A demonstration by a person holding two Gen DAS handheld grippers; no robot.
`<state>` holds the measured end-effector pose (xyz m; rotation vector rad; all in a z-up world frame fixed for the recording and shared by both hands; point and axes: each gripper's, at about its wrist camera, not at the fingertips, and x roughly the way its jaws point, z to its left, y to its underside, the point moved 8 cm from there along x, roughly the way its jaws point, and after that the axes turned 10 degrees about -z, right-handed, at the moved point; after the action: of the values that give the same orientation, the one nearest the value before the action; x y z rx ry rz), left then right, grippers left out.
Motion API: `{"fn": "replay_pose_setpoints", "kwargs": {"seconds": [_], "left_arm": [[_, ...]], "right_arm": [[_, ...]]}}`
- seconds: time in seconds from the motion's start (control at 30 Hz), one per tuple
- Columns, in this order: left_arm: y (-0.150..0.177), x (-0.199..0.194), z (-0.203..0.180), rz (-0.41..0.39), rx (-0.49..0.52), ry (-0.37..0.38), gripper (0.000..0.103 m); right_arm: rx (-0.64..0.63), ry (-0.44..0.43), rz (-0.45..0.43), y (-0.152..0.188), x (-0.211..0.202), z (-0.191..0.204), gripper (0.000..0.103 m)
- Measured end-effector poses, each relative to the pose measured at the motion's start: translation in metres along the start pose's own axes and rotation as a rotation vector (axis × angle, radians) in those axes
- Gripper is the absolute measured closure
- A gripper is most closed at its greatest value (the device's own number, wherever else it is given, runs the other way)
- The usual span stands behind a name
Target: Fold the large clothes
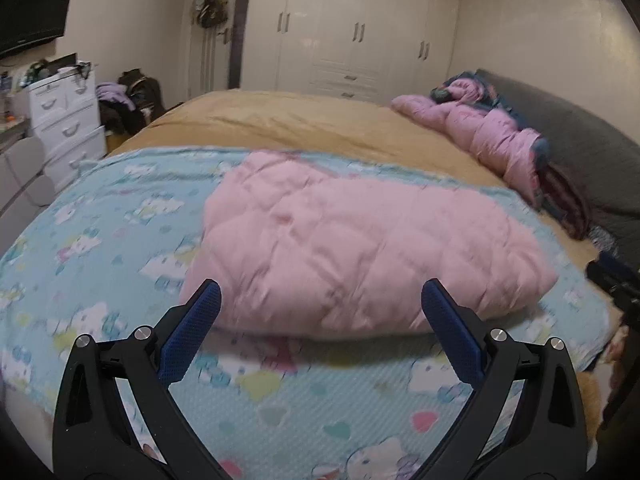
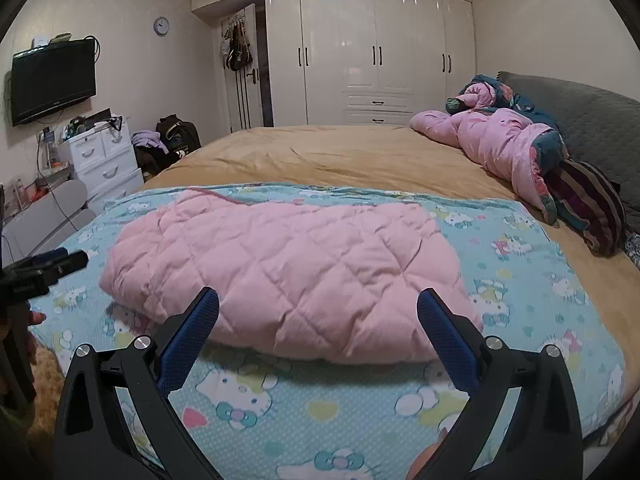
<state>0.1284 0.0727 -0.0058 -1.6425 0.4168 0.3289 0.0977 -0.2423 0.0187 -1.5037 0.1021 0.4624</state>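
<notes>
White wardrobe (image 2: 376,56); wall television (image 2: 52,80); round clock (image 2: 161,25); white drawer unit (image 2: 106,156); grey headboard (image 2: 592,120); tan bedspread (image 2: 320,156).

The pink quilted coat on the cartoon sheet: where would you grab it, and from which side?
Probably the near edge of the coat, coming in low from the front. It lies as a puffy mound on the sheet, and that rounded edge bulges toward both open grippers, left and right, which could close on it. The top is too broad to pinch.

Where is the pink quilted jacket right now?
The pink quilted jacket lies folded on the blue cartoon blanket at the bed's near end, just ahead of both open jaws.
</notes>
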Motion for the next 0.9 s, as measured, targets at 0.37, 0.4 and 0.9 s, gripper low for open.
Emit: {"fn": "replay_pose_setpoints", "kwargs": {"seconds": [0.37,0.4,0.9], "left_arm": [[0.034,-0.004,-0.003,0.032,0.022,0.000,0.009],[0.033,-0.005,-0.003,0.029,0.028,-0.010,0.009],[0.037,-0.004,-0.005,0.044,0.021,-0.023,0.009]], "right_arm": [[0.061,0.070,0.055,0.058,-0.005,-0.011,0.004],[0.056,0.073,0.055,0.057,-0.005,-0.011,0.004],[0.057,0.050,0.059,0.057,-0.004,-0.006,0.004]]}}
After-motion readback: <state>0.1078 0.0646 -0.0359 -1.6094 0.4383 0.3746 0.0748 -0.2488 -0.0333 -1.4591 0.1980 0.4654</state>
